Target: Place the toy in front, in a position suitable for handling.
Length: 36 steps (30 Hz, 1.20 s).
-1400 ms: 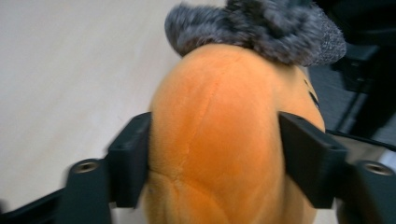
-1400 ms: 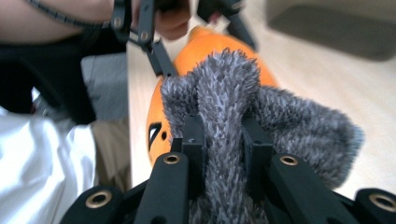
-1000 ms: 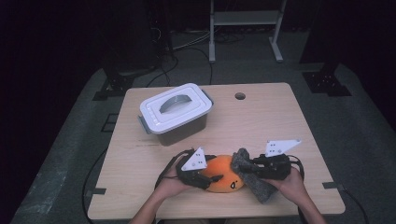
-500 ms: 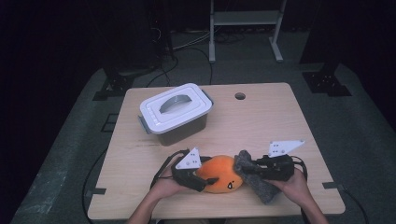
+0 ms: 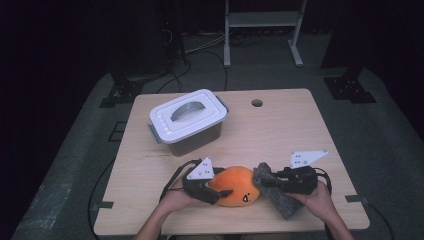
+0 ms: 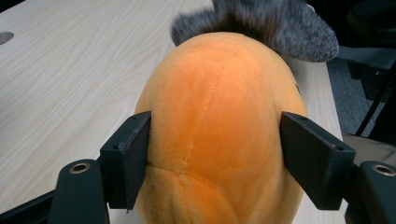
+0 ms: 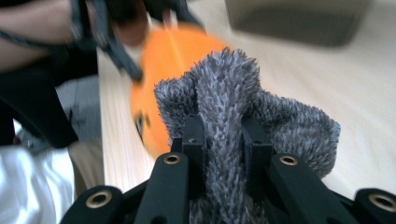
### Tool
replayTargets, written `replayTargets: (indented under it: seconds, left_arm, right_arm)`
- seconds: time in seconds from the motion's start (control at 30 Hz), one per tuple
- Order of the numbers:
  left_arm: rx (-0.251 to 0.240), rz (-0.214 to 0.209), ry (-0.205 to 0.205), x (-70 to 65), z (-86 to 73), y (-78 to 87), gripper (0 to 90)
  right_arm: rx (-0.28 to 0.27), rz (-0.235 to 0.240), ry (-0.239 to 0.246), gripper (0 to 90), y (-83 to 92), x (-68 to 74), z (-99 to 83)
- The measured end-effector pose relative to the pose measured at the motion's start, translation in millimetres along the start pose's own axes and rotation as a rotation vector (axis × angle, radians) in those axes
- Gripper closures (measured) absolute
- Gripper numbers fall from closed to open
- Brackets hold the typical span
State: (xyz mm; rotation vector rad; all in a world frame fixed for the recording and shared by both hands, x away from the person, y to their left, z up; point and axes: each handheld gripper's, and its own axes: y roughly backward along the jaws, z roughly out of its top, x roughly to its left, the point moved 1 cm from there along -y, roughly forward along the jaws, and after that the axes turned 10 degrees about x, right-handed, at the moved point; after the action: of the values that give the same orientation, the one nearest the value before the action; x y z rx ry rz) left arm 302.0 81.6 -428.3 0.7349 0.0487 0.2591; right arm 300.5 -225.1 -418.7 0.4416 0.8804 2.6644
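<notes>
Since the earlier frame, your left hand-held gripper (image 5: 220, 192) has shifted slightly and its jaws have been opening; they now stand apart on either side of the orange plush toy (image 6: 219, 121), one pad touching, the other just clear. Your right hand-held gripper (image 7: 223, 140) is clamped on the toy's grey furry tail (image 7: 233, 93). The toy lies on the tabletop (image 5: 280, 130) between both grippers. Keep the tail pinched and re-close squarely across the body. The toy's underside and face are hidden, and the right gripper view is blurred.
</notes>
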Motion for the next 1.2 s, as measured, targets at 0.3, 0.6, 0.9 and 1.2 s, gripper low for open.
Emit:
replayTargets:
  seconds: [0.3, 0.6, 0.9, 1.2]
  left_arm:
    - [0.049, -0.061, 0.046, 5.1, 6.1, 1.1, 11.4]
    - [0.001, -0.006, -0.006, 0.0, 6.9, -1.3, 33.8]
    - [-0.008, -0.016, -0.044, -8.2, 15.1, -9.3, 20.5]
    - [0.025, -0.003, -0.084, -11.2, 14.3, -2.9, 36.5]
  right_arm:
    - [0.047, 0.055, 0.075, 74.6, -17.1, 13.0, 4.9]
    - [0.022, 0.022, 0.051, 75.0, -3.5, 7.7, 5.3]
    - [-0.035, 0.009, 0.039, 75.1, -10.4, 9.3, 16.2]
    - [0.004, 0.02, 0.099, 75.0, -17.7, 22.7, 21.4]
